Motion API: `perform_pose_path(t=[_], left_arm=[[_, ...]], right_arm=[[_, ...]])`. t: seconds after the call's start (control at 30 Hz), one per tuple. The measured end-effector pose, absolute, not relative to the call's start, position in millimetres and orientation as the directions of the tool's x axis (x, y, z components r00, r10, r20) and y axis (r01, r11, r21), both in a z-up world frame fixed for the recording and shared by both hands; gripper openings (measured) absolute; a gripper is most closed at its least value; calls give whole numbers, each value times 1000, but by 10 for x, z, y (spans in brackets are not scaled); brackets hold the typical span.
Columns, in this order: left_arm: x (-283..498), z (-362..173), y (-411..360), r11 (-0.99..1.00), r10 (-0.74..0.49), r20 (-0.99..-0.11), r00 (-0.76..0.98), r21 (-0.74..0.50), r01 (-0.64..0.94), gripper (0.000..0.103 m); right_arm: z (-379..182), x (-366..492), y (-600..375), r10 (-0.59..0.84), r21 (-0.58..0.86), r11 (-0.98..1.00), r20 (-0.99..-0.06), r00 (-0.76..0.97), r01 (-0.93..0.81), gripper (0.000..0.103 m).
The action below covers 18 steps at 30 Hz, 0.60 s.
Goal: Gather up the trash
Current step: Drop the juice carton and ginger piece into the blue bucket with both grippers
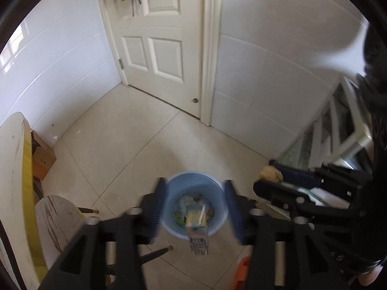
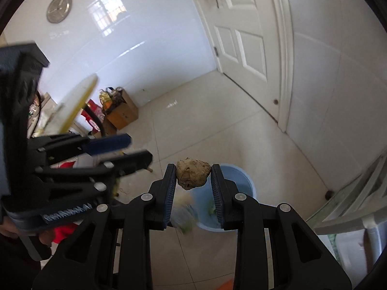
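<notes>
The blue bin point(image 1: 193, 207) on the tiled floor point(image 1: 135, 145) is taken as the landmark. Directly above its mouth the left gripper point(image 1: 193, 207) is seen with its jaws standing well apart and nothing pressed between the pads. A small carton point(image 1: 197, 229) (blurred, with a straw-like strip across it) appears in the gap between the two fingers, over the near rim of the bin, touching neither pad. Crumpled paper and green scraps are seen inside the bin.

To the right of the bin, in the left wrist view, the right gripper point(image 2: 193, 174) is visible. In its own view the jaws are closed partway on a brown lump point(image 2: 192, 173), which is clamped at the fingertips with both pads against its sides. The lump is held above the far left rim of the bin, which shows behind and below it. A white door point(image 1: 159, 48) stands in the wall beyond the bin.
</notes>
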State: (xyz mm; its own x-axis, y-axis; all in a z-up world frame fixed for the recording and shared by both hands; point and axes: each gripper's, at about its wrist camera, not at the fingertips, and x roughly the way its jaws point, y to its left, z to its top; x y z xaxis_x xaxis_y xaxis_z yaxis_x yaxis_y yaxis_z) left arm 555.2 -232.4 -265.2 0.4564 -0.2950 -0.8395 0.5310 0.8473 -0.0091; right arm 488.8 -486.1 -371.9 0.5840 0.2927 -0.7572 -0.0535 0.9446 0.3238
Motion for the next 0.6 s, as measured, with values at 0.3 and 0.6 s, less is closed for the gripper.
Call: perform_pose_path(t=[0.3, 0.6], left_arm=[[5555, -2766, -2630, 885, -207, -814, 542, 81, 459, 69], [5114, -2358, -2383, 886, -261, -750, 608, 64, 459, 85]], right_arm=[[-4119, 5153, -4852, 313, 348, 937, -782, 539, -39, 28], [-4280, 5264, -4648, 300, 331, 943, -809, 505, -29, 50]])
